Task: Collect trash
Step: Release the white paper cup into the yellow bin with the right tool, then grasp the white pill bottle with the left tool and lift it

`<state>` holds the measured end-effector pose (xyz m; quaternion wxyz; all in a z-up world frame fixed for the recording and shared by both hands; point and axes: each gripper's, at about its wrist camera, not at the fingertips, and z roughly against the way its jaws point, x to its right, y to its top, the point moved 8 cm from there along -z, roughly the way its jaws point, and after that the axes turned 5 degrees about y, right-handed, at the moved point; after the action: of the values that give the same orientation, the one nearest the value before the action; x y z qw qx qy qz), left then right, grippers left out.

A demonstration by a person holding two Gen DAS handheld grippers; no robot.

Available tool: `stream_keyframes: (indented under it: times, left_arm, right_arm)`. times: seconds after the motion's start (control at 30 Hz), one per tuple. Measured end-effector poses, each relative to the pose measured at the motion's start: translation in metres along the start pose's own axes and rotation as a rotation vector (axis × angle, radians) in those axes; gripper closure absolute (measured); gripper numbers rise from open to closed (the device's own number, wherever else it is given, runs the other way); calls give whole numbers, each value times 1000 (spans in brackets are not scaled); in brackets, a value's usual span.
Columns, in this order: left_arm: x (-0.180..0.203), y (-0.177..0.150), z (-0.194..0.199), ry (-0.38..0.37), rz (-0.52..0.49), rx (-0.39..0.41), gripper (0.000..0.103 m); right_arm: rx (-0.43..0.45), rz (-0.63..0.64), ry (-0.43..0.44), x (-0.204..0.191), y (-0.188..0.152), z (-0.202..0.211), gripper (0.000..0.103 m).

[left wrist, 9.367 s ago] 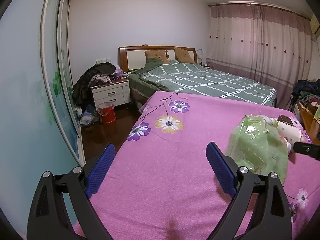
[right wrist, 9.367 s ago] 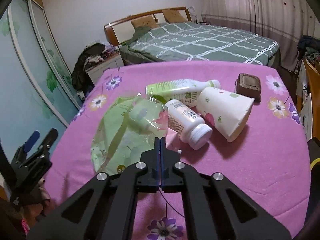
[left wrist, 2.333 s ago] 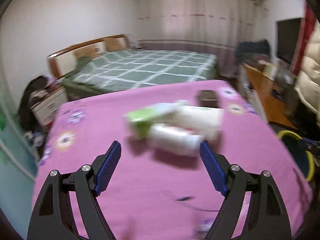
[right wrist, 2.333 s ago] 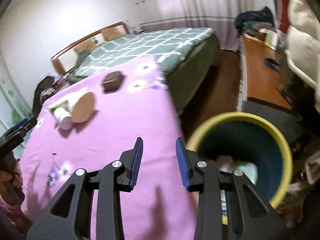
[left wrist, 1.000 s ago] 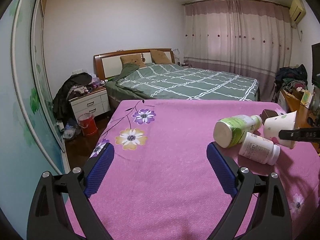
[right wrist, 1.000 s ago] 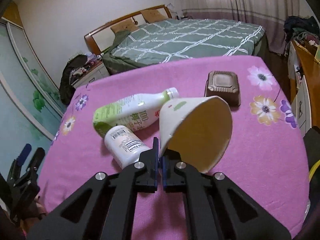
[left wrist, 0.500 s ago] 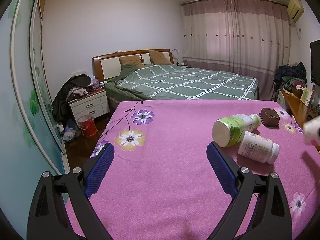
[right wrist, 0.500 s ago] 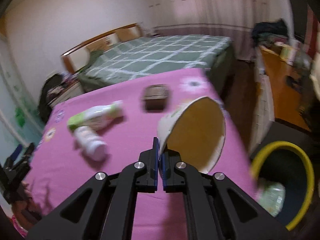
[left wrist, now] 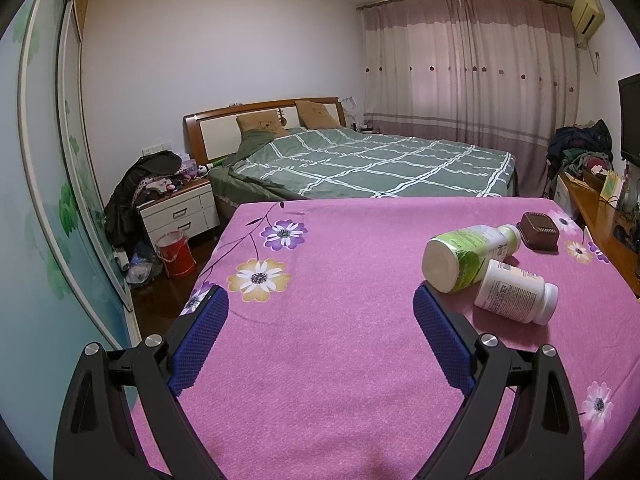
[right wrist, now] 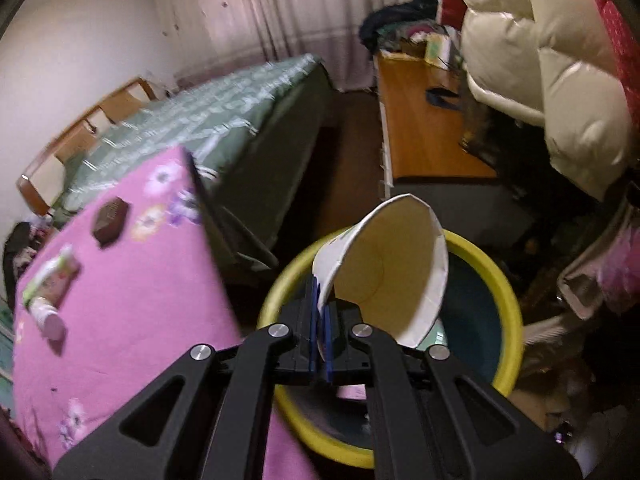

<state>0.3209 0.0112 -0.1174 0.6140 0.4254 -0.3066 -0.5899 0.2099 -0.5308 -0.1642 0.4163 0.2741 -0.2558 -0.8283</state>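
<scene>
**Right wrist view: cup held over the bin**

Right gripper (right wrist: 319,322) pinches the paper cup's (right wrist: 384,276) rim above the yellow-rimmed bin (right wrist: 506,292), which holds some litter. Left gripper (left wrist: 320,344) gapes wide and empty over the pink table (left wrist: 320,360); green bottle (left wrist: 464,254), white bottle (left wrist: 516,298) and brown lid (left wrist: 538,230) lie near its right edge.

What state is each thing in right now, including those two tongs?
Left tongs: open, holding nothing.
Right tongs: shut on the paper cup's rim.
Paper cup: empty, tilted, held above the bin.
Yellow-rimmed bin: open, some trash inside.
Green drink bottle: lying down, capped.
White pill bottle: lying down, capped.
Brown box: closed.
</scene>
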Motion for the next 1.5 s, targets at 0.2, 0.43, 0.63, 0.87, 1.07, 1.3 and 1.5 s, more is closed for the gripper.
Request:
stream_keyframes:
  times: [0.2, 0.43, 0.63, 0.87, 1.07, 1.3, 1.5]
  left_arm:
    - [1, -1, -1, -1, -7, -2, 10]
    - [13, -6, -8, -52, -32, -41, 9]
    - [55, -17, -11, -188, -128, -119, 9]
    - [126, -31, -20, -490, -211, -280, 7]
    - [163, -26, -32, -534, -298, -285, 5]
    - [182, -10, -55, -559, -322, -306, 5]
    - [192, -12, -62, -558, -365, -309, 5]
  right_arm:
    - [44, -16, -76, 14, 5, 3, 76]
    - [116, 104, 79, -71, 23, -4, 61]
    - [145, 224, 107, -130, 21, -28, 57]
    - [110, 285, 86, -140, 3, -40, 54]
    - [95, 298, 96, -146, 1, -43, 53]
    - [81, 275, 117, -142, 0, -45, 53]
    - [75, 276, 127, -144, -1, -45, 53]
